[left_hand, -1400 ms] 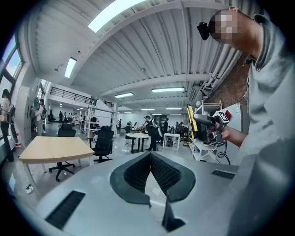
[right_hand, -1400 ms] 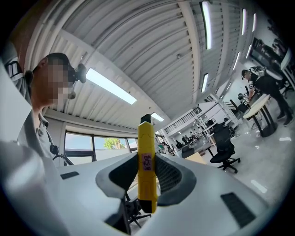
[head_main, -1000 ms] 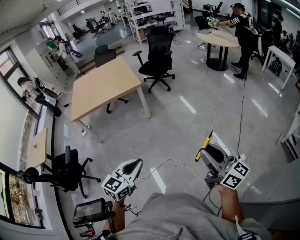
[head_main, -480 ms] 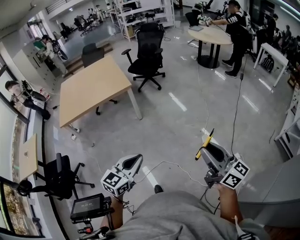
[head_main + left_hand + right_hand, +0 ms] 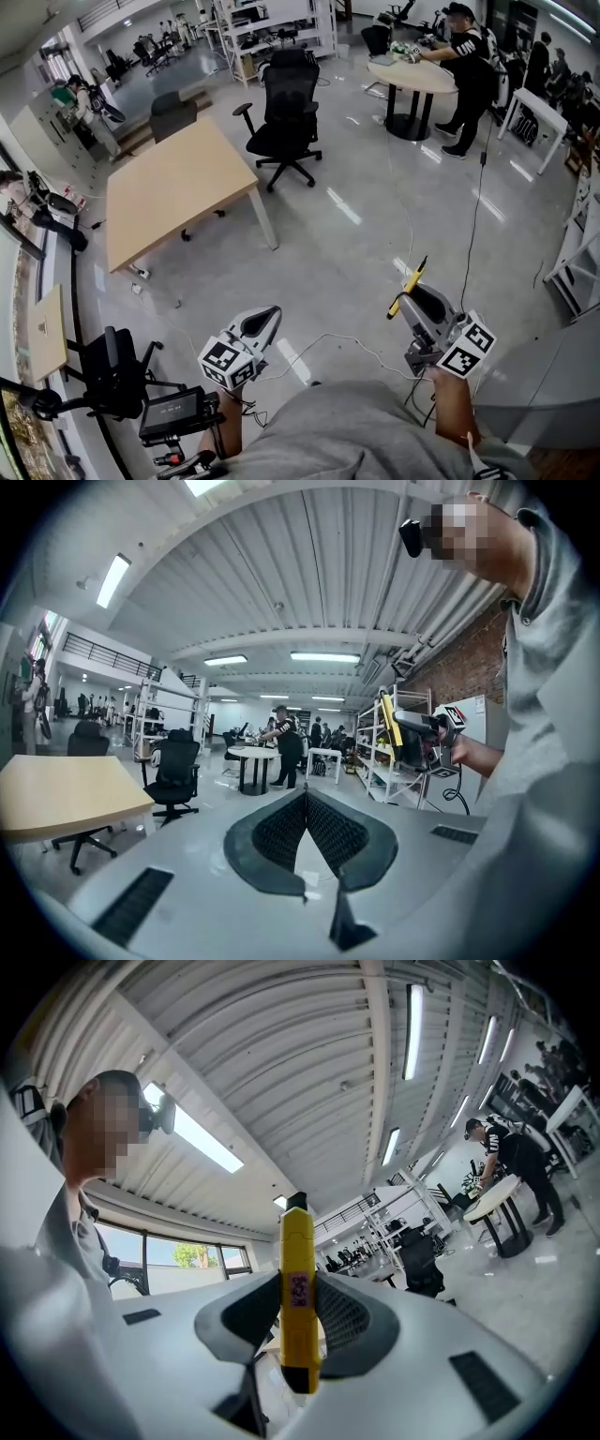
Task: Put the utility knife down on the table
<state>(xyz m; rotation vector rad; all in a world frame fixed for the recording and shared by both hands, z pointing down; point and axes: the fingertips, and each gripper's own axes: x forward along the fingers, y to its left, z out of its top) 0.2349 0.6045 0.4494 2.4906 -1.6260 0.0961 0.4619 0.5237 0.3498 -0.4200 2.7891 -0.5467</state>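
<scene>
— Where was the knife (image 5: 298, 1288)?
— Clamped in the right tool (image 5: 411, 298), out over the floor (image 5: 356, 246), well apart from the worktop (image 5: 173, 183).
— And the left tool (image 5: 306, 797)?
— Jaws pressed together on nothing, held low beside the person.

The utility knife (image 5: 298, 1269) has a smooth yellow plastic body with a faint sheen, and it carries a small paper-like label (image 5: 299, 1291). The right gripper (image 5: 409, 292) and left gripper (image 5: 269, 315) wear matt pale-grey plastic shells. Their pads (image 5: 274, 832) are dark, finely ribbed and rubbery-looking. The table (image 5: 173, 183) has a matt pale wood top on white painted legs (image 5: 264, 220). The floor (image 5: 366, 234) is grey, polished and glossy, streaked with reflected light. The chair (image 5: 286, 94) has a black mesh back. The person's shirt (image 5: 356, 431) is matt grey cloth.
</scene>
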